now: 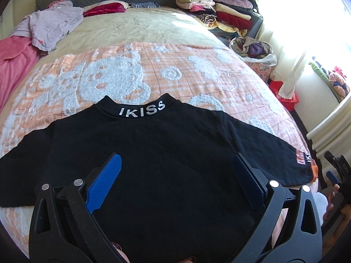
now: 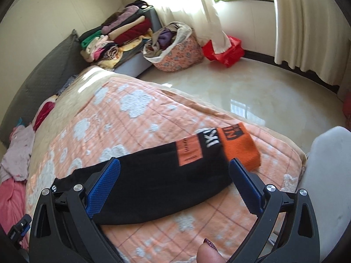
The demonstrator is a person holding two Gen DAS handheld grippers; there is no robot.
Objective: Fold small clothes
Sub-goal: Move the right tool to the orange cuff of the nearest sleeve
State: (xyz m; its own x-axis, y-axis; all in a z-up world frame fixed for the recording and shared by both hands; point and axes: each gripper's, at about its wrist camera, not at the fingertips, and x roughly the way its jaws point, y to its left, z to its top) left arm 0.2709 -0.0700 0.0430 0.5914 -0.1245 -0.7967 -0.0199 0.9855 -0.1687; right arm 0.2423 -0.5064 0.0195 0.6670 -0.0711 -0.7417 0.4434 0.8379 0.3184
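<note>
A small black top [image 1: 162,153] with "IKISS" on the collar lies spread flat on the orange blanket [image 1: 153,70], collar away from me, sleeves out to both sides. My left gripper [image 1: 176,160] is open and empty, hovering over the body of the top. In the right wrist view the right sleeve [image 2: 171,171] ends in an orange cuff [image 2: 239,149] near the bed's right edge. My right gripper [image 2: 175,164] is open and empty above that sleeve. Its tip also shows in the left wrist view [image 1: 335,166] at the far right.
A lilac garment [image 1: 50,24] and a pink one [image 1: 15,61] lie at the bed's far left. Stacked folded clothes [image 1: 219,11] sit at the far right corner. A floral basket [image 2: 177,52] and red bag [image 2: 226,50] stand on the floor by the curtain.
</note>
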